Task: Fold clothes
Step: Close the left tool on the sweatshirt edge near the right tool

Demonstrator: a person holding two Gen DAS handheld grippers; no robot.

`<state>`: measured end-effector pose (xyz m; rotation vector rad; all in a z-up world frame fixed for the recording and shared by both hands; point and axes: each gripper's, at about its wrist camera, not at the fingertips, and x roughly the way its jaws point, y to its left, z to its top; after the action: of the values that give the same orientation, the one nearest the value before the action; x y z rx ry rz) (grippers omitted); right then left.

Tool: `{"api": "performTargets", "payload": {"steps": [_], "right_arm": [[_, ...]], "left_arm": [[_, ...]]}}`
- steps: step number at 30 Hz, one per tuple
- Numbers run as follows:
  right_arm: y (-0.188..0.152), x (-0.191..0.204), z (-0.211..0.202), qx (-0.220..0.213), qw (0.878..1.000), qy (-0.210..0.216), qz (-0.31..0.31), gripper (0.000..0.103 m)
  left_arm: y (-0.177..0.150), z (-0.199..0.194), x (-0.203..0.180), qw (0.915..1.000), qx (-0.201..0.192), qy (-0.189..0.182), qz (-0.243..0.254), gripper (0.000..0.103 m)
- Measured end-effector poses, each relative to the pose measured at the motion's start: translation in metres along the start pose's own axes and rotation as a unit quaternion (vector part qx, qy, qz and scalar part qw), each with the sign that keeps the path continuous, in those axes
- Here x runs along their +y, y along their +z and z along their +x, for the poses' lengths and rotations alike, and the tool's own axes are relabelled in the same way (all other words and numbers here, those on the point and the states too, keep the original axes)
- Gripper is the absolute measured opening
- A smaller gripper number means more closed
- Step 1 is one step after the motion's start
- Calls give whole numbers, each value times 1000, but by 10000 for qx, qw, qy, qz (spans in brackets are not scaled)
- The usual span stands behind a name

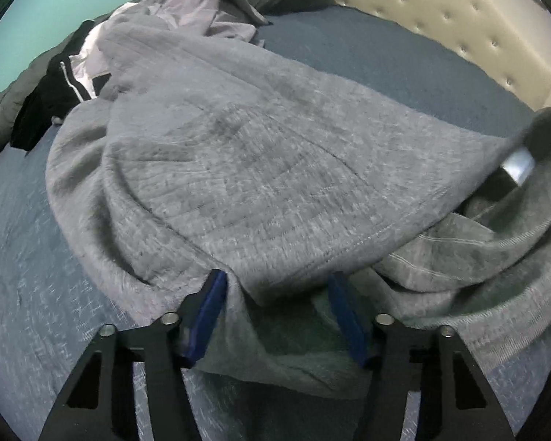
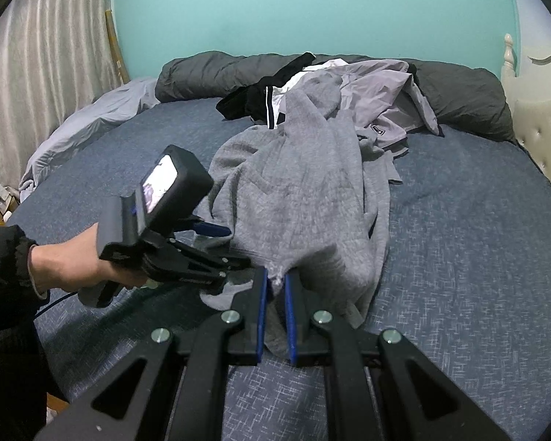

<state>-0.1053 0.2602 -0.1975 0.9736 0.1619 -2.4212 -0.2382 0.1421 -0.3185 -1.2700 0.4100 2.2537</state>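
Sweatshirt: grey sweatshirt (image 2: 297, 198) sprawled mid-bed on the blue sheet (image 2: 477, 257), near edge lifted.
Right gripper (image 2: 275, 283): fingers pinching its hem.
Left gripper (image 1: 275, 286): fingers half spread, straddling a fold (not visibly pressing).
Beyond sweatshirt: clothes pile (image 2: 349, 88), dark duvet (image 2: 209, 73).

Blk claws (image 2: 275, 286), blue pads (image 1: 349, 319), blk sleeve (image 2: 3, 257).
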Motion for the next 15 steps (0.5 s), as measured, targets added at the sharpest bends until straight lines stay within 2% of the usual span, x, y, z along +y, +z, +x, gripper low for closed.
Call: {"api": "performTargets", "payload": {"steps": [2, 5, 15], "right_arm": [[-1, -2, 1, 25, 10000, 2, 20, 9], [-3, -5, 3, 51, 10000, -6, 23, 9], [-8, -9, 8, 129, 9999, 37, 102, 9]], "left_arm": [[1, 6, 2, 10000, 77, -24, 8, 42], [2, 12, 3, 9999, 127, 6, 95, 33], [-3, 25, -7, 9985, 302, -107, 453, 32]]}}
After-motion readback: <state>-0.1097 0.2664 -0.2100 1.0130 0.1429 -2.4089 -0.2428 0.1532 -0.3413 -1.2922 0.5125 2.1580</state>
